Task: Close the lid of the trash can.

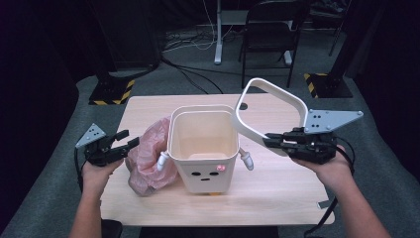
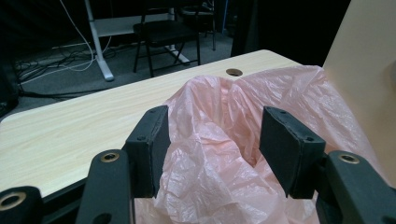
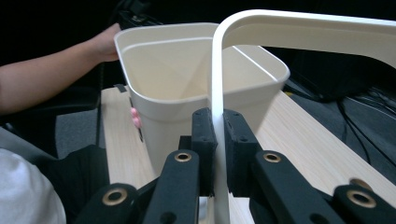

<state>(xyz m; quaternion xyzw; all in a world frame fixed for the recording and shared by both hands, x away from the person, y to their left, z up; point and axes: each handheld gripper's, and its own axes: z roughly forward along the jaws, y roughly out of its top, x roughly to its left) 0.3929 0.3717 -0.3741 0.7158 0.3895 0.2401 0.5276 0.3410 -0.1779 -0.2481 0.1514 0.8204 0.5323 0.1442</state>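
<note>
Now, on the table: a cream bin with a face on its front, a pink plastic bag beside it, and a loose cream rim frame held above.
Right gripper: closed tight on the rim frame; in the right gripper view the jaws pinch the frame's thin white bar from both sides.
Rim frame: lifted clear of the bin, tilted, its far end higher and angled away over the table's right half; its near corner hangs just beside the bin's upper right edge.
Bin: upright near the middle of the table, open top, inside looks bare; small white arms stick out from both sides.
Left gripper: jaws spread wide, holding nothing; in the left gripper view the bag's crumpled film sits between the two pads, though I cannot tell whether either pad touches it.
Pink bag: heaped and crumpled on the table, pressed against the bin's left wall.
Background: a black folding chair stands on the floor beyond the table.
</note>
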